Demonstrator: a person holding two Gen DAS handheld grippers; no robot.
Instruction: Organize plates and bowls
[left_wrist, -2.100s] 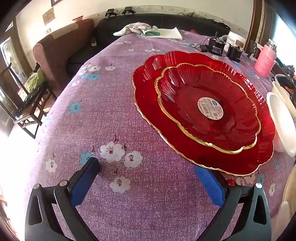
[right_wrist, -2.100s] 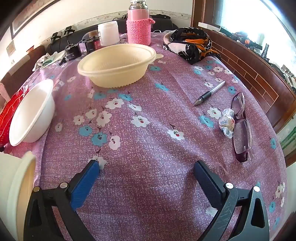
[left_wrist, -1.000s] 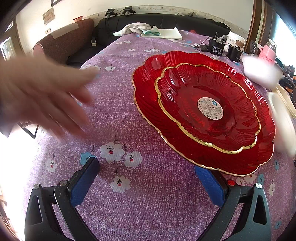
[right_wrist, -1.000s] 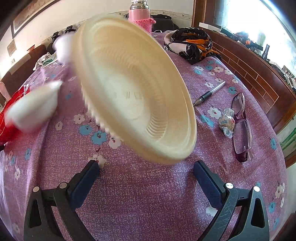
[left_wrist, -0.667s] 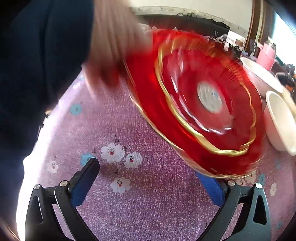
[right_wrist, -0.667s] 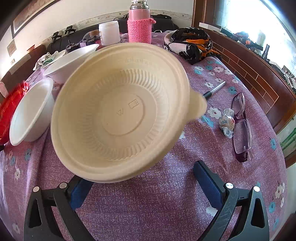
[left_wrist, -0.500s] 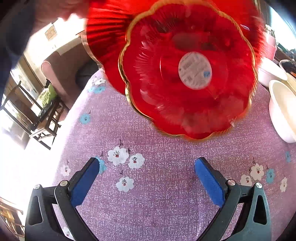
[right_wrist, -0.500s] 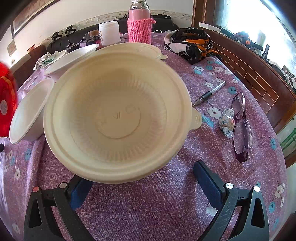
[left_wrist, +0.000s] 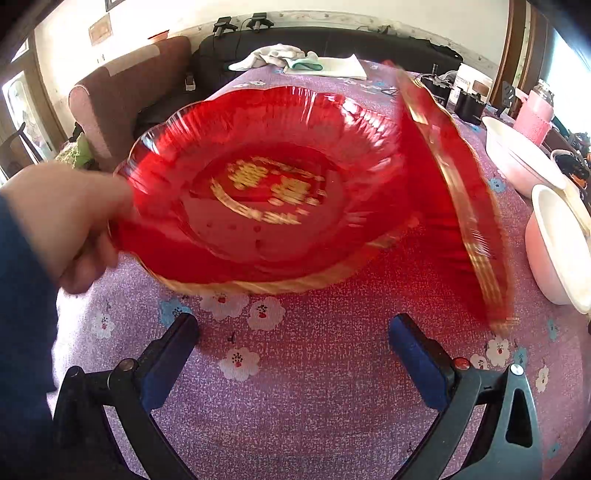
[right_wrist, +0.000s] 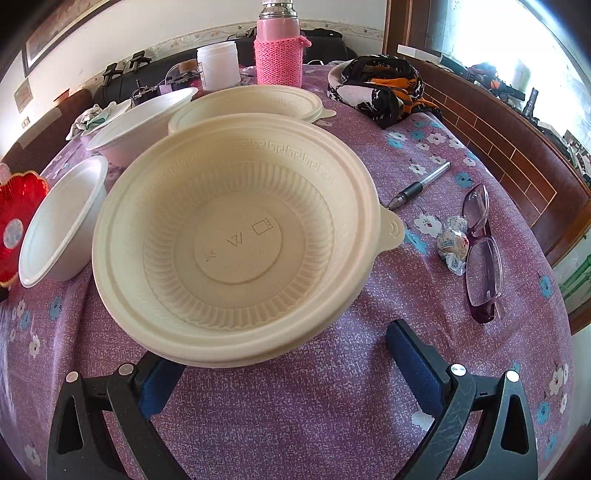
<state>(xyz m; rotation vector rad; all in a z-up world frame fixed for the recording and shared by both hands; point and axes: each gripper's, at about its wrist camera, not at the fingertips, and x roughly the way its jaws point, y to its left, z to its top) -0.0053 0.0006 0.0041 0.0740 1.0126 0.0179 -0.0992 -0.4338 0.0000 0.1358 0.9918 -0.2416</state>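
Note:
In the left wrist view a person's hand (left_wrist: 62, 225) holds a red scalloped plate (left_wrist: 266, 192) with gold characters, blurred and tilted just above the tablecloth. A second red plate (left_wrist: 454, 206) stands almost on edge to its right, also blurred. My left gripper (left_wrist: 291, 343) is open below them, holding nothing. In the right wrist view a large cream bowl (right_wrist: 236, 240) sits close in front of my open right gripper (right_wrist: 284, 354); its near rim hides the left fingertip. Behind it are another cream bowl (right_wrist: 251, 103), a white bowl (right_wrist: 140, 122) and a small white bowl (right_wrist: 59, 221).
A pink flask (right_wrist: 279, 48), white jar (right_wrist: 218, 64) and patterned cloth (right_wrist: 380, 85) stand at the back. A pen (right_wrist: 421, 184), glasses (right_wrist: 484, 251) and wrapped sweets (right_wrist: 452, 243) lie to the right. A brown sofa (left_wrist: 122, 99) is beyond the table's left edge.
A hand came in, lifted the two stacked red plates, turned them over and split them. A cream bowl and a white bowl were set down before my right gripper. Both grippers stayed still.

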